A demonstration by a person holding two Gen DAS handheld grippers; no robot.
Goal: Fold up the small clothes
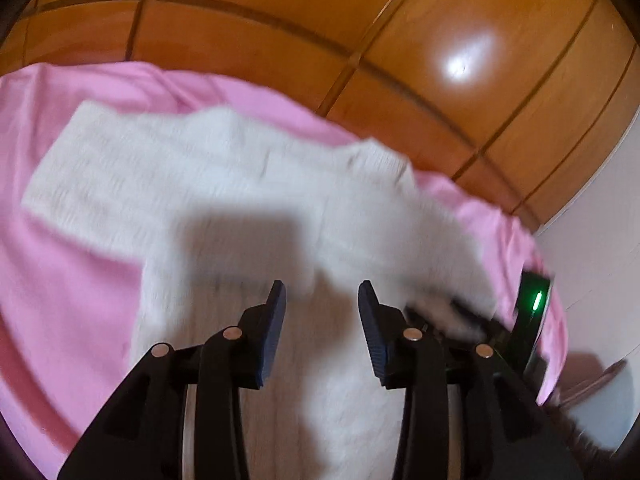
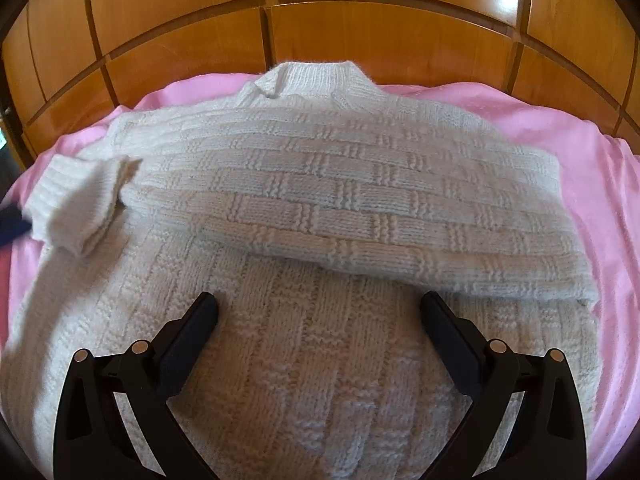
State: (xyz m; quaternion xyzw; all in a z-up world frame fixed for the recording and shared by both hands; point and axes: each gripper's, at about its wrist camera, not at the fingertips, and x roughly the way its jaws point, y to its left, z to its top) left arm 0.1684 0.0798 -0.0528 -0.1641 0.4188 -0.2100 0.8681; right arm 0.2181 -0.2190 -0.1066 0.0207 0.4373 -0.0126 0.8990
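Cream knit sweater (image 2: 320,184) (no legible label) on pink sheet (image 2: 600,168)

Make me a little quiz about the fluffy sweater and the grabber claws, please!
1. True or false: the sweater lies on a green sheet.
2. What lies folded across the sweater's body? A) a sleeve B) a sock C) a towel
3. Fill in: both the left gripper and the right gripper are ____, with nothing pinched between the fingers.

Key:
1. False, the sheet is pink.
2. A, a sleeve.
3. Open.
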